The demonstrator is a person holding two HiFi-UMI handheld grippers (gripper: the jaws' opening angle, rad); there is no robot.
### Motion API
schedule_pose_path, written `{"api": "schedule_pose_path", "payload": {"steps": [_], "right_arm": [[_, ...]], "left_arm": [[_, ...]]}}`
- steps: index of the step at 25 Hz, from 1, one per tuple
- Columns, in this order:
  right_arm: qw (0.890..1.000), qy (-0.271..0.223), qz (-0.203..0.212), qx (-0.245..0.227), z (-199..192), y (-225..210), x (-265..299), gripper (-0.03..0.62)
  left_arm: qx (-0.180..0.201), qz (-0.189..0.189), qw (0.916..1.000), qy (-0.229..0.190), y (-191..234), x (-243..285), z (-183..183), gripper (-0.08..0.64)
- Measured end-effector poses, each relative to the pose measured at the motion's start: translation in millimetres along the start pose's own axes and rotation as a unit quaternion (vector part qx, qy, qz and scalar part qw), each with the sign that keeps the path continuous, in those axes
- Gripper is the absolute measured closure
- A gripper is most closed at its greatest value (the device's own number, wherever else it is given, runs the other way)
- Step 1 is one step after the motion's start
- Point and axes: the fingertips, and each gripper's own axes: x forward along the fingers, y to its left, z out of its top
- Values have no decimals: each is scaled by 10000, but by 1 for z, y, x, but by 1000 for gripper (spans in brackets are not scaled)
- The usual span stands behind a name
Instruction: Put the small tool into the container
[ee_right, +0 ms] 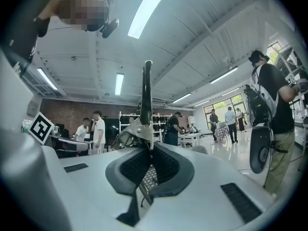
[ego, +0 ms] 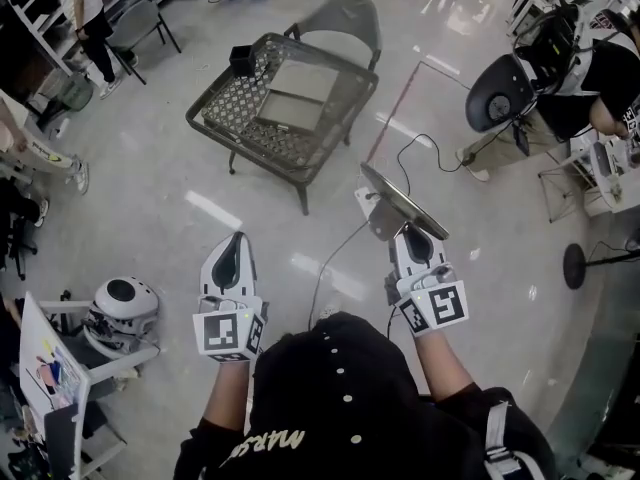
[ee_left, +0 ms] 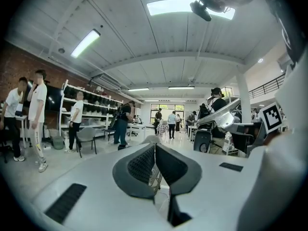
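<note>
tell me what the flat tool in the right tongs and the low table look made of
The flat tool in the right tongs: probably bare metal, thin blade with a grey sheen. The low table: likely dark painted metal, matte, with an open lattice top and thin legs; its smooth centre panel might be glass.

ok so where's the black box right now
In the head view the black box sits on the far left corner of the mesh table, up and left of centre, just left of the grey chair.

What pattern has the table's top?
The table is dark lattice with a plain centre panel; best in head view.
</note>
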Motion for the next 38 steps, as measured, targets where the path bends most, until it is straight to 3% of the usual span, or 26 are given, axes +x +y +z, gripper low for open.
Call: {"api": "schedule_pose_path", "payload": {"steps": [12, 24, 38], "right_arm": [[9998, 69, 164, 108, -10, -44, 29, 571], [9999, 28, 89, 57, -14, -68, 80, 571], [9999, -54, 134, -19, -12, -97, 193, 571]], "left_arm": [[-59, 275, 9996, 48, -14, 33, -2, 529], [-7, 209, 9997, -84, 13, 96, 7, 529], [13, 181, 9995, -256, 67, 198, 35, 529]]}}
